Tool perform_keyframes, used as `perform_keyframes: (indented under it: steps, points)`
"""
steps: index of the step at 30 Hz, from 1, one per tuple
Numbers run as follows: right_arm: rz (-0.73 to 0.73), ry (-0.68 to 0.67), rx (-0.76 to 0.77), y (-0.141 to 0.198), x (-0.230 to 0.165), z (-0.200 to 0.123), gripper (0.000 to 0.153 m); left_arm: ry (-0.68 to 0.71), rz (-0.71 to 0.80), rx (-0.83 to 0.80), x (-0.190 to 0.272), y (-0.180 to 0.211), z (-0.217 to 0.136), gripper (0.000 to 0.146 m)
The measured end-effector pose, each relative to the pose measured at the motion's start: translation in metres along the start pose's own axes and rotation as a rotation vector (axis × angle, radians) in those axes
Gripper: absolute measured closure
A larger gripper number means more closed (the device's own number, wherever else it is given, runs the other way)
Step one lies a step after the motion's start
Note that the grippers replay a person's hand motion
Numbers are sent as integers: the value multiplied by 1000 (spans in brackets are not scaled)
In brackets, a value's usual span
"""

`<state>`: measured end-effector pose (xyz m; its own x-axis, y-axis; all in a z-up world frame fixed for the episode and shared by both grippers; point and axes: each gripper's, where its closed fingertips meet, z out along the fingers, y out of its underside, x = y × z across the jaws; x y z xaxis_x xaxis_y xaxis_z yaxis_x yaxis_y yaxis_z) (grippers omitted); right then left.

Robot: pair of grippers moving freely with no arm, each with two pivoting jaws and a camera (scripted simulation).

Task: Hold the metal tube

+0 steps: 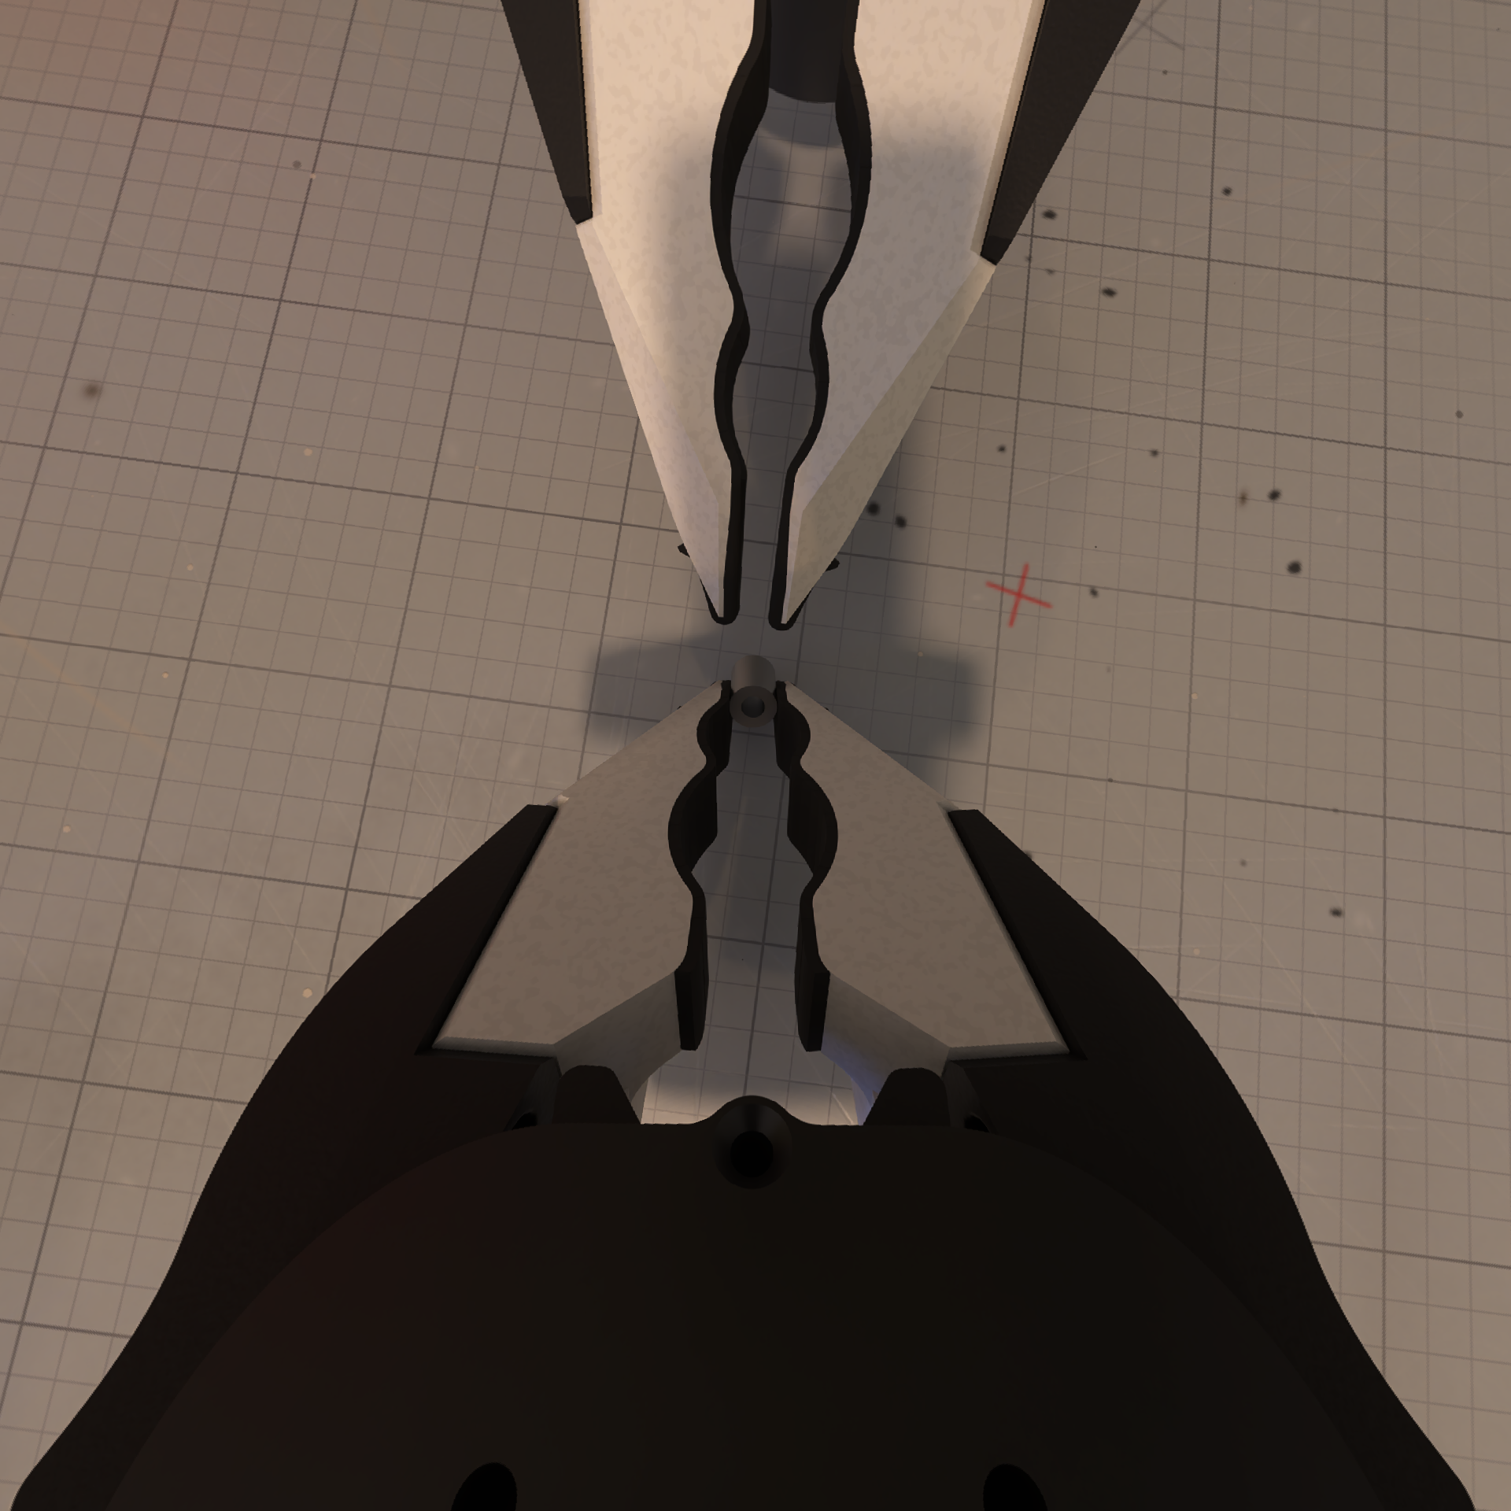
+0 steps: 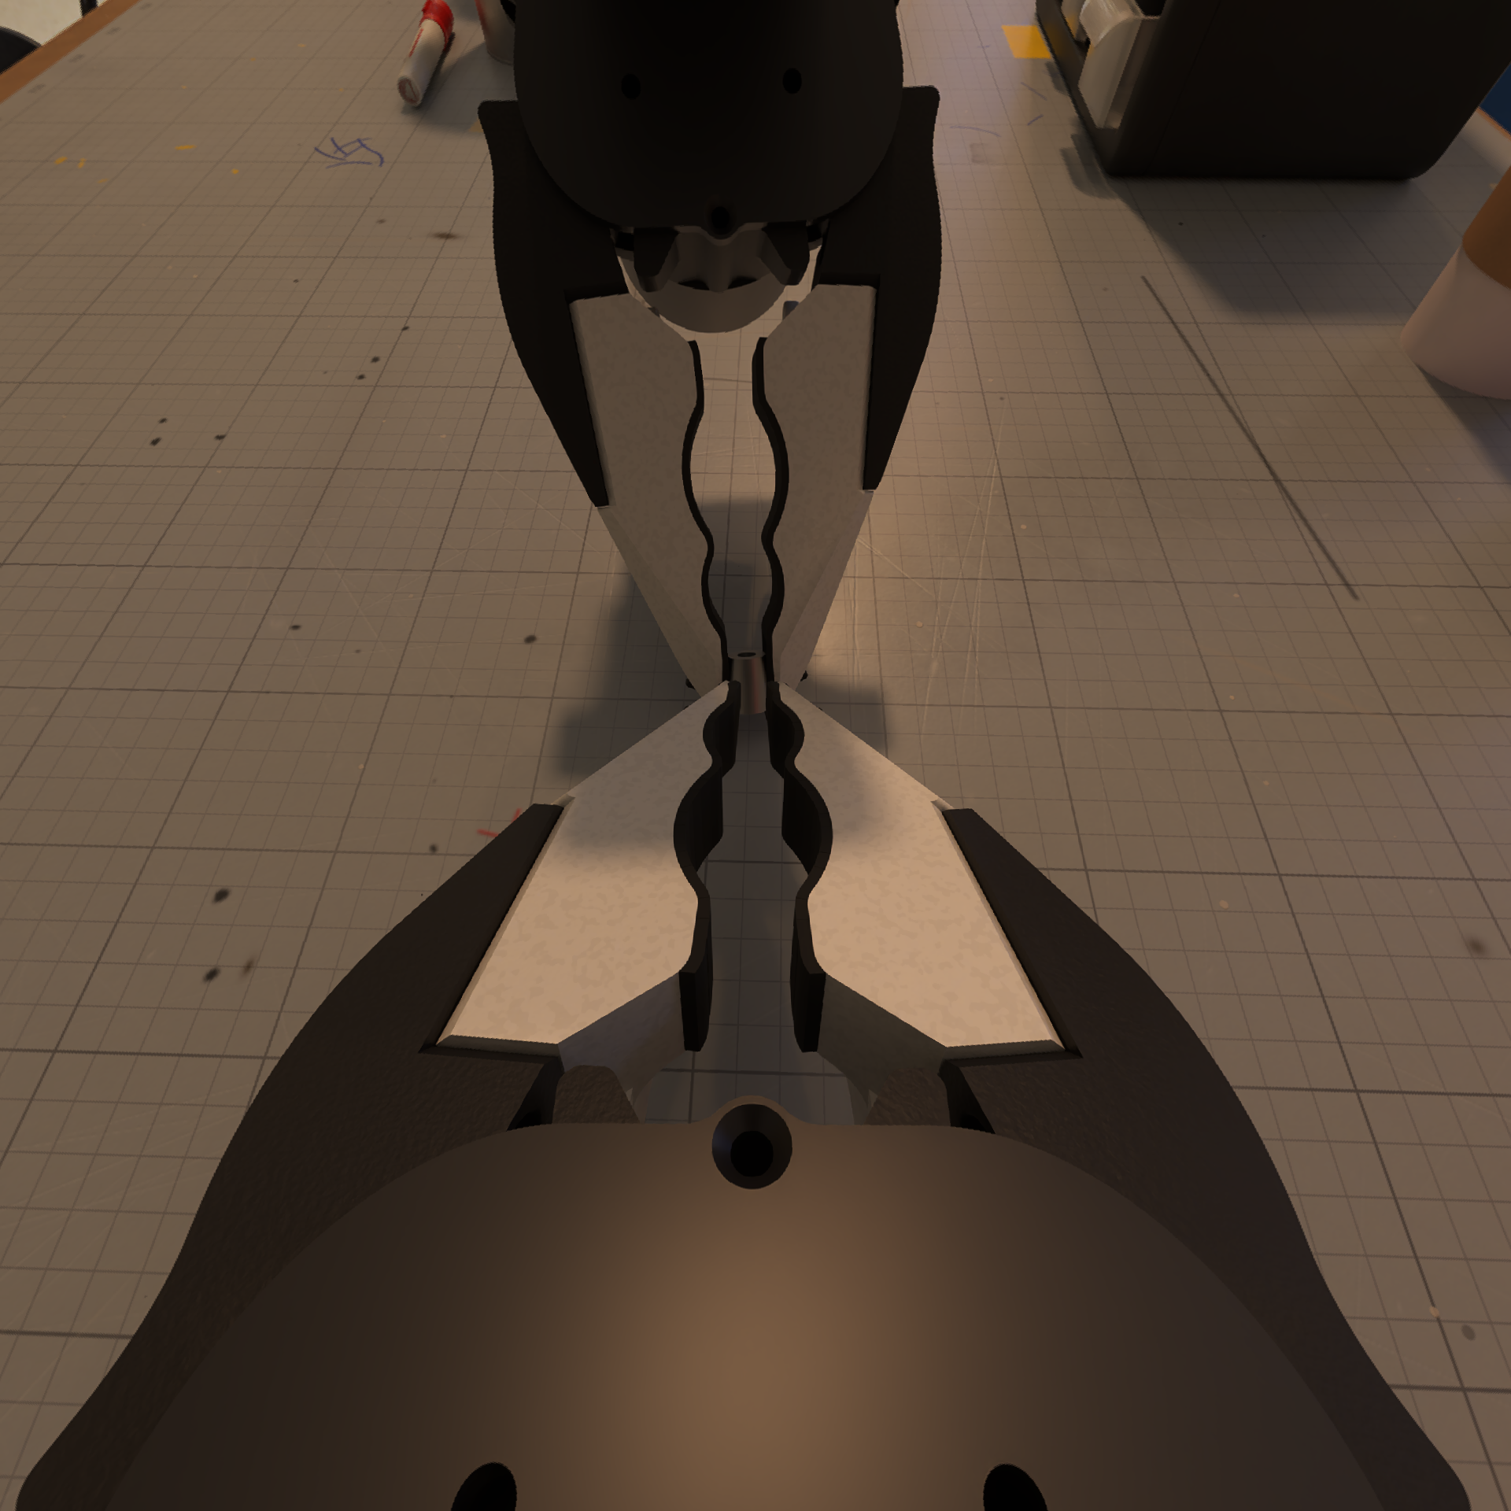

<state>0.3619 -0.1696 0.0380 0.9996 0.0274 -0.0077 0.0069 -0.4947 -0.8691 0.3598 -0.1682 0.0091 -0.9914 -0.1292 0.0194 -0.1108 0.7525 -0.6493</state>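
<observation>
The left gripper [image 1: 753,695] clamps the short metal tube [image 1: 753,693] above the grid mat [image 1: 327,572] while the right gripper [image 1: 753,617], fingertips slightly parted, faces it, seemingly poised to close in next.

The metal tube [image 1: 753,705] shows only its open end and a short stretch, its lower part hidden between fingertips. The marker [image 2: 425,51], black box [image 2: 1275,90] and pale cylinder [image 2: 1468,327] are cut off by the frame edges. The right gripper's [image 1: 751,617] body lies beyond the top edge.
</observation>
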Motion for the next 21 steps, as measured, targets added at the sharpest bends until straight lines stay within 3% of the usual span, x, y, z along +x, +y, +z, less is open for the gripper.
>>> perform_keyframes:
  steps: [12, 17, 21]
  points:
    - [27, -19, -1, 0, 0, -2, 147, 18, -53, 43, 2, -2, 0, 137]
    - [63, -18, 117, -15, 2, -20, 142, 219, -338, 322, 4, -22, -31, 137]
    - [92, -43, 177, -31, -2, -29, 138, 294, -395, 439, 5, -34, -48, 137]
